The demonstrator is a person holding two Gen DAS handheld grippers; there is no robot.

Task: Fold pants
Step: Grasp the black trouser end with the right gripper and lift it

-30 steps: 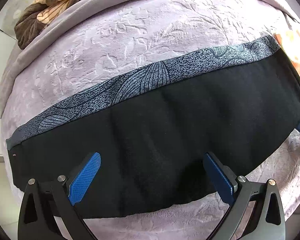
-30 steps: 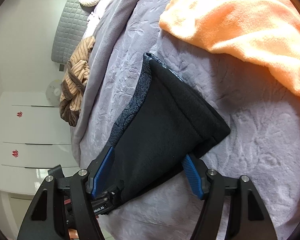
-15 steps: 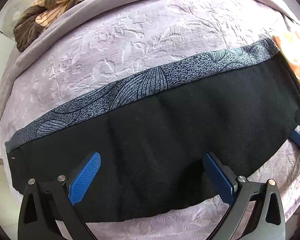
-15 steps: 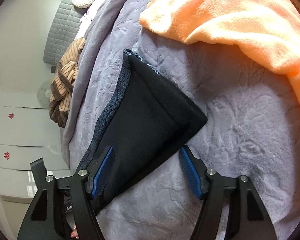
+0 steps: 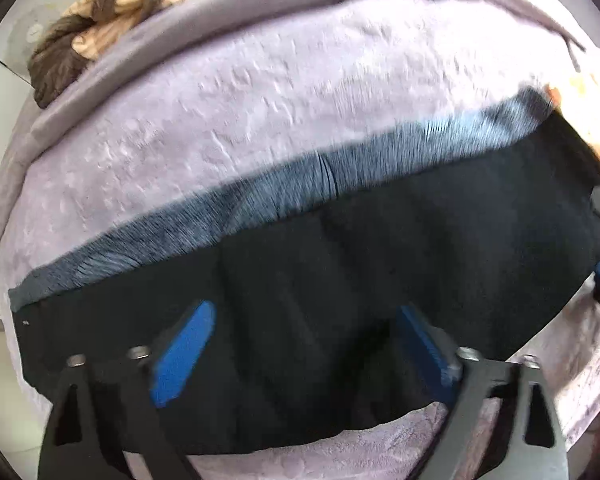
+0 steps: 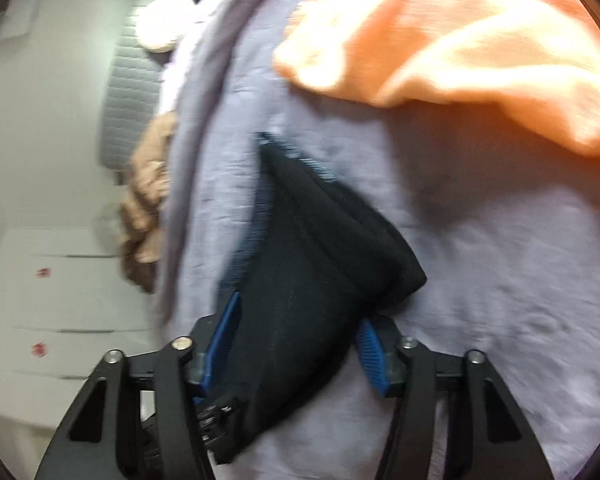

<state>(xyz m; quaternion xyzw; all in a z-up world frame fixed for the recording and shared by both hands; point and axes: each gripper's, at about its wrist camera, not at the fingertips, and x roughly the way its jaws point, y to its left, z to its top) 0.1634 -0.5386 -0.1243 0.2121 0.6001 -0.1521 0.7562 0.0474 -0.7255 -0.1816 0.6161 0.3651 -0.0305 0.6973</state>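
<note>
Black pants [image 5: 340,280] lay folded lengthwise on the lilac bedspread [image 5: 300,80], patterned grey strip along the far edge. Left gripper [image 5: 300,344] sat over them, jaws wide apart. Right gripper [image 6: 296,344] straddled one end, jaws apart, grip unclear. Orange towel [image 6: 480,40] was nearby.

Right wrist view, motion-blurred. The right gripper [image 6: 296,344] occupies the near edge, its blue-padded fingers [image 6: 370,350] set apart on either side of the black pants [image 6: 312,280]. The pants lie as a folded, tapering band running from between the fingers toward the far side, with a grey patterned strip along the left edge. Beneath them is a lilac bedspread [image 6: 480,280]. An orange towel [image 6: 460,48] lies far right, apart from the pants. At left, a tan and brown garment [image 6: 148,204] sits at the bed edge; beyond it, a grey quilted headboard [image 6: 128,112] and a white round cushion [image 6: 164,24].
</note>
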